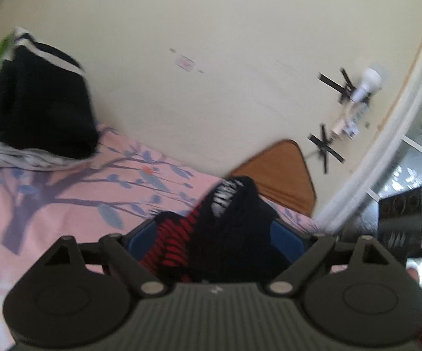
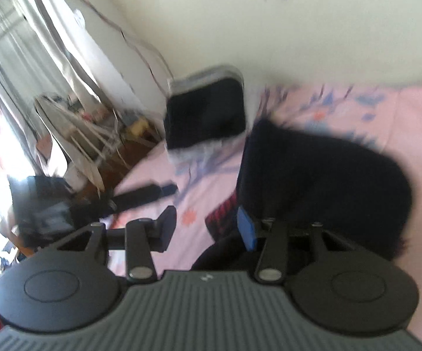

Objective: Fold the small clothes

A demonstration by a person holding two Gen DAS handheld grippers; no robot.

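Note:
A black garment with red stripes and a white print is bunched up on the pink bed sheet. It fills the space between the wide-apart blue pads of my left gripper, which is open; I see no pad pressing on it. In the right wrist view the same dark garment lies heaped just past and to the right of the right gripper. That gripper is open. Between its fingers I see only sheet and a red-striped edge, touched by neither finger.
A folded black pile with a white stripe sits at the bed's far end by the wall. A brown board corner rises behind the garment. A black device and a drying rack stand off the bed's edge.

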